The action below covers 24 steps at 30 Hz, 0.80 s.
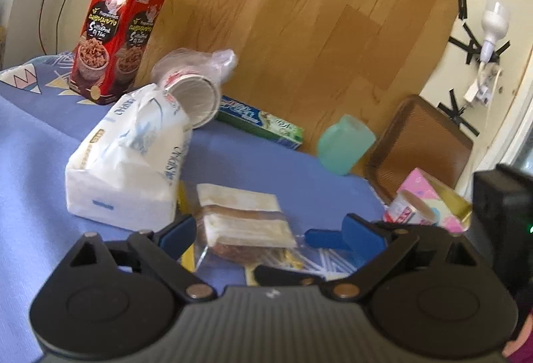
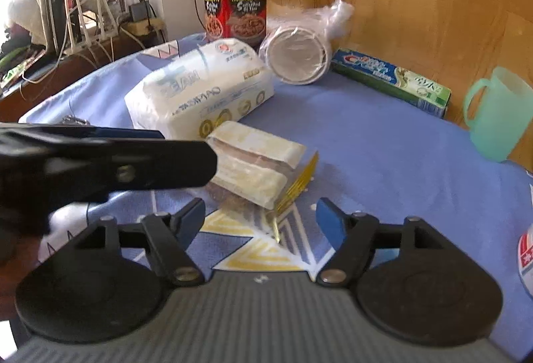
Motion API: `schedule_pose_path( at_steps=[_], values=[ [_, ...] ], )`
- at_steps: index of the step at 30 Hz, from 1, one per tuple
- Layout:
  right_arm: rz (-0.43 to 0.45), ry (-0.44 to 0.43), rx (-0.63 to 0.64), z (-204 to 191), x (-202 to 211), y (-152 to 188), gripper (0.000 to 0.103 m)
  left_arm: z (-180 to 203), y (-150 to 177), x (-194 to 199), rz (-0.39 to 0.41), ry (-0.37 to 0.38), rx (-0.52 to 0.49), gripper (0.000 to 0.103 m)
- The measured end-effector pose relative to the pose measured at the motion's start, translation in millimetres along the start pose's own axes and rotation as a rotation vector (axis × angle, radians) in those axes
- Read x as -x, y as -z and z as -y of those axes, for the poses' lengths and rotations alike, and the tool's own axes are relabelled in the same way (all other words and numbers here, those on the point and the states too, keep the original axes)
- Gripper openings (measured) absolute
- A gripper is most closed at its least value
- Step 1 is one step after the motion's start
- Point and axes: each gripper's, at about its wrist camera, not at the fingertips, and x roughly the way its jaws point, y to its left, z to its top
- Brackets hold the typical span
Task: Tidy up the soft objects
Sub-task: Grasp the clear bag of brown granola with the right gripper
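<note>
- My left hand-held gripper (image 1: 268,234) stood wide open, its blue pads on either side of the clear-wrapped pack of cloths (image 1: 245,218) without pressing on it.
- My right hand-held gripper (image 2: 260,218) was open too, with nothing between its pads; the near, yellow-edged end of that same pack lay just ahead of it.
- In the right wrist view the body of the left tool crossed the frame as a dark blur, so both tools were gathered round the one pack.
- The pack lay flat on the blue cloth of the tabletop (image 1: 50,143), just beside the big white tissue pack (image 1: 130,156), which sat slumped but untouched.
- Behind those lay a bagged sleeve of paper cups (image 1: 195,96) on its side, a toothpaste box (image 1: 263,126), a red snack box (image 1: 113,39) standing upright and a green plastic mug (image 1: 344,144) near the wooden board.
- A pink box (image 1: 429,199) and a small tin sat at the right edge of the left wrist view.
- I judged the sorting barely begun: soft and hard things were mixed, nothing was lifted, and I could not tell where the soft ones were meant to go.
</note>
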Motion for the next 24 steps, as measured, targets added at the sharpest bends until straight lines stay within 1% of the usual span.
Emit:
schedule_pose_path(
  at_steps=[1, 4, 5, 6, 7, 8, 10, 12, 15, 18, 20, 21, 22, 24],
  values=[
    [0.004, 0.005, 0.005, -1, 0, 0, 0.076, 0, -2, -2, -0.003, 0.007, 0.003, 0.098],
    [0.007, 0.062, -0.014, 0, -1, 1, 0.076, -2, -8, -18, -0.042, -0.018, 0.007, 0.098],
    [0.018, 0.072, -0.030, 3, 2, 2, 0.076, -3, -8, -22, -0.055, -0.038, -0.002, 0.098],
    [0.032, 0.092, -0.052, 7, 5, 3, 0.076, -4, -7, -26, -0.065, -0.077, -0.014, 0.098],
    [0.043, 0.131, -0.076, 11, 8, 4, 0.077, -6, -7, -27, -0.068, -0.104, -0.019, 0.098],
    [0.054, 0.147, -0.093, 14, 11, 5, 0.077, -9, -6, -27, -0.068, -0.104, -0.011, 0.098],
    [0.072, 0.102, -0.118, 18, 17, 6, 0.077, -11, -6, -25, -0.068, -0.088, 0.009, 0.098],
    [0.076, 0.065, -0.101, 14, 18, 4, 0.079, -6, -7, -26, -0.061, -0.065, -0.010, 0.100],
    [0.063, 0.072, -0.031, 1, 8, 2, 0.082, 1, -8, -31, -0.069, -0.045, -0.026, 0.102],
    [0.027, 0.072, -0.033, 0, -3, 0, 0.082, 1, -7, -31, -0.072, -0.067, -0.022, 0.102],
    [0.022, 0.048, -0.052, 3, 2, 1, 0.081, 1, -7, -14, -0.039, -0.041, -0.013, 0.101],
    [0.024, 0.035, -0.055, 3, 7, 3, 0.081, 0, -8, -1, -0.002, -0.022, -0.015, 0.101],
    [0.032, 0.029, -0.056, 2, 13, 3, 0.081, -1, -9, 11, 0.033, -0.018, -0.020, 0.102],
    [0.082, 0.028, -0.072, 3, 31, 2, 0.081, -12, -18, 37, 0.107, -0.066, -0.014, 0.102]
  ],
)
